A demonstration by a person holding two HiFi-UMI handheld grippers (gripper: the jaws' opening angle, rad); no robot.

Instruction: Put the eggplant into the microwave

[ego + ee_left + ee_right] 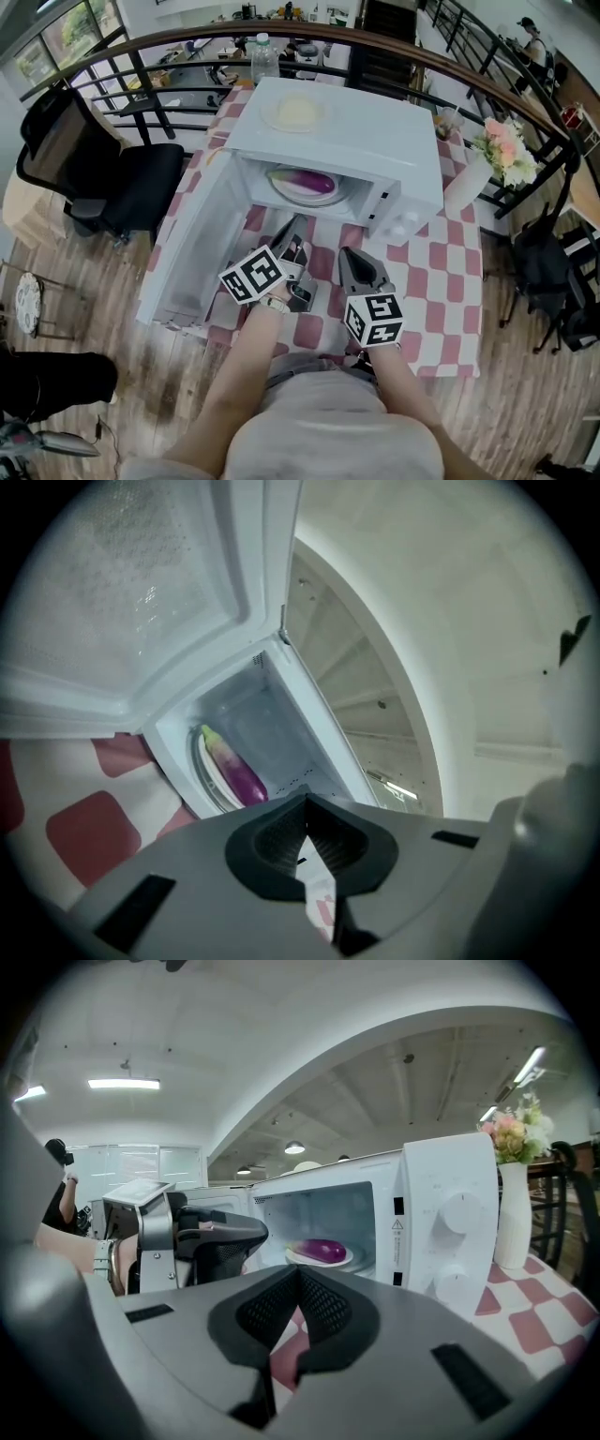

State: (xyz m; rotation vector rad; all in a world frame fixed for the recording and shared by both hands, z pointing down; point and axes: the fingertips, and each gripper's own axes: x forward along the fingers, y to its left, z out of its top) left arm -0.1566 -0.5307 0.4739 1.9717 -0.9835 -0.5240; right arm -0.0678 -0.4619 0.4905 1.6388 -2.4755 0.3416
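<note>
The purple eggplant (305,178) lies on a white plate (330,196) inside the open white microwave (366,131); it also shows in the left gripper view, eggplant (234,769), and in the right gripper view, eggplant (323,1249). The microwave door (192,244) swings out to the left. My left gripper (293,223) is shut with nothing in it, just in front of the opening, its jaws (305,803) pointing level at the cavity. My right gripper (349,253) hangs beside it, also shut and empty (298,1274), a little further back from the microwave.
The microwave stands on a red-and-white checked table (441,291). A white vase with flowers (487,159) stands to its right, a bottle (264,56) behind it, a plate (295,112) on its top. A black chair (103,178) stands left, a railing behind.
</note>
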